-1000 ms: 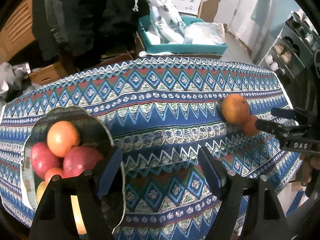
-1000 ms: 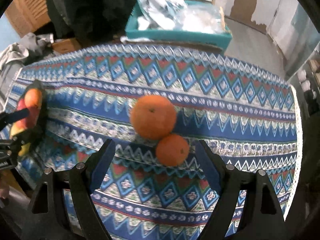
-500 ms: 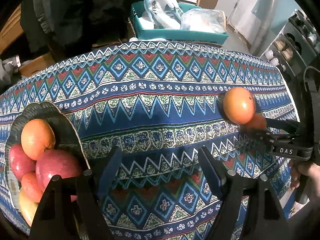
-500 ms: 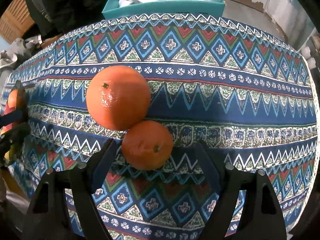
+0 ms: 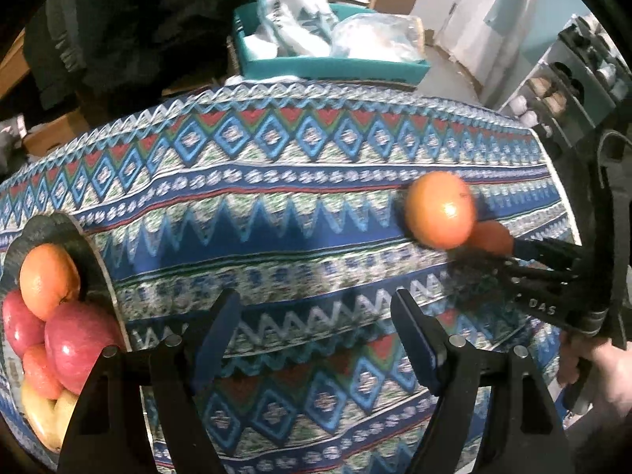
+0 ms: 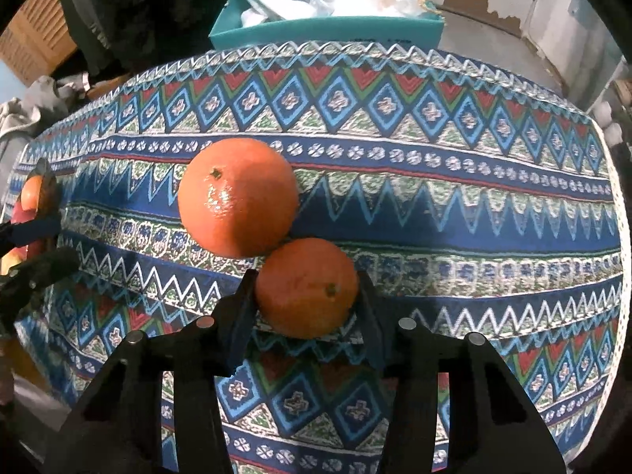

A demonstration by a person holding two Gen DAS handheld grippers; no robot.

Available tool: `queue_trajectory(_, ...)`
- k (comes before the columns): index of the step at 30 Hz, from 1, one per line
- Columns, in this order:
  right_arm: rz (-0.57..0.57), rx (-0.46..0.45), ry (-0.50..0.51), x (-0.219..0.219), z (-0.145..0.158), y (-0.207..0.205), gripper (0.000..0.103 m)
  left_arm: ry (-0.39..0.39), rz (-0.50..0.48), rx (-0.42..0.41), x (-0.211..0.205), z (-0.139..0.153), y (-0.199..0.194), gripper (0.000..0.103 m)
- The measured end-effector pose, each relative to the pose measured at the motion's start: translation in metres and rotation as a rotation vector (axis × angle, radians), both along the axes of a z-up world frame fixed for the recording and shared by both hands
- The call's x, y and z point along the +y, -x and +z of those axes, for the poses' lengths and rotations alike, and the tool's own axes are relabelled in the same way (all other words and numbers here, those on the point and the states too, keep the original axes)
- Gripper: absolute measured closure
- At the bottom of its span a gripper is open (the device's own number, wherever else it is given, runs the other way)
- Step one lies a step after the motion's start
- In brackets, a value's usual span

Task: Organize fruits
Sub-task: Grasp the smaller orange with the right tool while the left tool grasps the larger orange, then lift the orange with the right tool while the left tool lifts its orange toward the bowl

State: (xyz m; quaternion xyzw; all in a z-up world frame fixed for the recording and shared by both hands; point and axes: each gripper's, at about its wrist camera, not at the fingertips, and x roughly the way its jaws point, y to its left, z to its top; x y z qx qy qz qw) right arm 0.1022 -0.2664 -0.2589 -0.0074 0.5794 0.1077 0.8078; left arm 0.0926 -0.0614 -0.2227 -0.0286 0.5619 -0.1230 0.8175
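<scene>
Two oranges lie touching on the patterned tablecloth [image 6: 434, 205]. My right gripper [image 6: 305, 280] is shut on the small orange [image 6: 306, 286], with a pad pressing each of its sides. The big orange [image 6: 237, 197] rests just beyond it, to the left. In the left wrist view the same pair shows at the right: big orange [image 5: 440, 209], small orange [image 5: 491, 237], the right gripper's fingers [image 5: 545, 249] around it. My left gripper [image 5: 316, 300] hangs open over bare cloth, holding nothing. A dark bowl [image 5: 85, 245] at its left holds an orange [image 5: 47, 280], red apples [image 5: 79, 339] and yellowish fruit.
Beyond the table's far edge stands a teal bin [image 5: 335, 67] stuffed with plastic bags, with dark clothing [image 5: 138, 19] to its left. A grey shelf unit [image 5: 576, 79] stands at the right. A hand [image 5: 604, 371] holds the right gripper near the table's right edge.
My right gripper came down around the small orange and its jaws closed onto it. The left gripper drifted over the cloth, so the bowl now sits further left in its view.
</scene>
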Motion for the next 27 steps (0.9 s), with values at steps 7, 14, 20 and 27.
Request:
queue_trajectory(7,-0.068,-0.042,-0.004,-0.029,0.031,-0.004,0.056,0.009,-0.056,-0.016,-0.032,0.009,-0.010,0.020)
queue_trajectory(14,-0.110,-0.075,-0.003,-0.051,0.050,-0.003,0.056,0.008,-0.097,-0.019,-0.057,0.010,-0.022,0.017)
queue_trajectory(20,-0.144,-0.062,-0.021,-0.064,0.052,-0.005,0.056,0.029,-0.107,-0.015,-0.078,0.006,-0.040,0.017)
queue_trajectory(27,-0.180,-0.048,-0.044,-0.078,0.049,-0.006,0.056,0.041,-0.124,0.039,-0.095,-0.010,-0.054,0.016)
